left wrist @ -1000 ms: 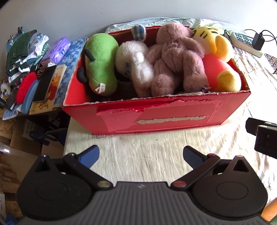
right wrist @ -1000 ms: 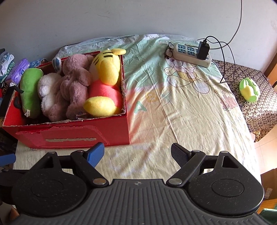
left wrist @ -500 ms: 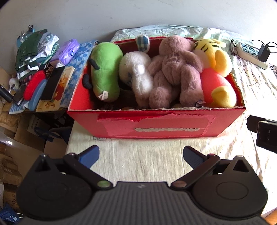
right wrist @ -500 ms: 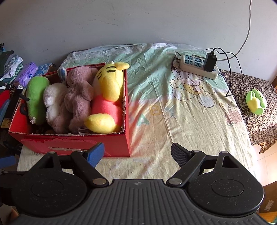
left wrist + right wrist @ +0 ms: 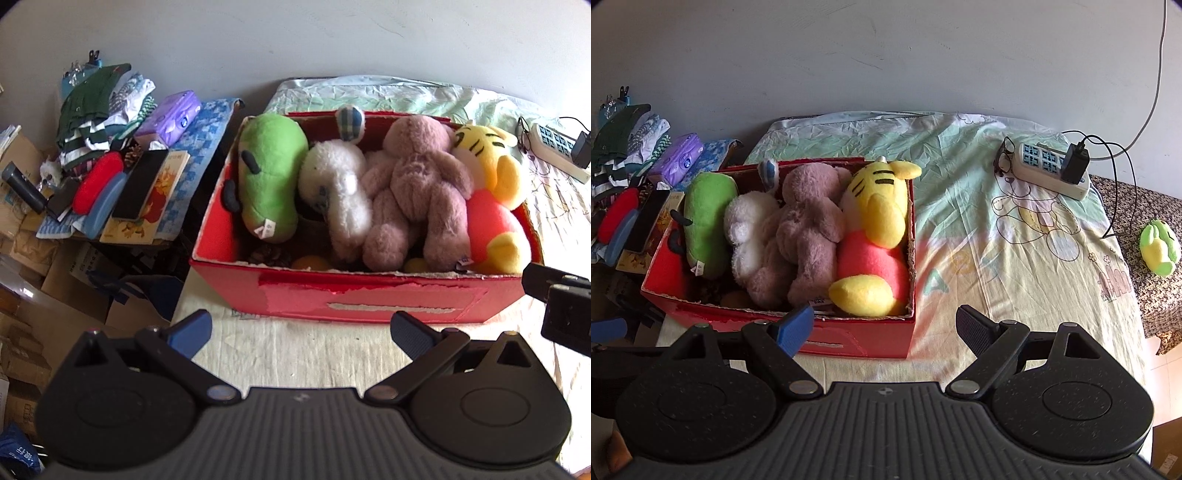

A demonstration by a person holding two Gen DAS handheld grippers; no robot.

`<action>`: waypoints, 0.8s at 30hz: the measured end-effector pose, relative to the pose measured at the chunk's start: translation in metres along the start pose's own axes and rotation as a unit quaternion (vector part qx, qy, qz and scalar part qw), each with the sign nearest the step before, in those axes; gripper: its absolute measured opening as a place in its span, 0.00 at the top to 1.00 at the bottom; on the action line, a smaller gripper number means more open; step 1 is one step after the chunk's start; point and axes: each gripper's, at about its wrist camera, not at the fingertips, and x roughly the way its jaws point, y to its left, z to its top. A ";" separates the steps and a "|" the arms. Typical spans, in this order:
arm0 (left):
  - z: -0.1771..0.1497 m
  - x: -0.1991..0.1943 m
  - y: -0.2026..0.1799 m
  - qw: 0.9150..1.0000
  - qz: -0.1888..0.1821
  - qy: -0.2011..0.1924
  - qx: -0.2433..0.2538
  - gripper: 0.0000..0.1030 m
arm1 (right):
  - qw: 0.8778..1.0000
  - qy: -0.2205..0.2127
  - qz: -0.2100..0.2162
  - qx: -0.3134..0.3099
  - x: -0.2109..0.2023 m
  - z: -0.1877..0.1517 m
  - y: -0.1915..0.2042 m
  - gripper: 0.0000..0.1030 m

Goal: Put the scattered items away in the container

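Four plush toys (image 5: 413,192) fill the red box (image 5: 369,299) on the sheet-covered surface (image 5: 1015,236). Both the left gripper (image 5: 301,330) and right gripper (image 5: 884,326) hang wide and empty. Only the right-wrist view shows a green toy (image 5: 1159,252) well apart.

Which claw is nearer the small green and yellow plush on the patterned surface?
Right. The right claw is over the sheet, the small green and yellow plush off to its right; the left claw faces the red box's front.

red box (image 5: 871,343) packed, bedsheet (image 5: 1015,258) right open
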 end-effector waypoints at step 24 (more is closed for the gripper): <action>0.042 0.014 0.043 1.000 -0.014 -0.024 0.003 0.00 | 1.000 -0.013 -0.008 0.026 0.018 0.028 0.039 0.16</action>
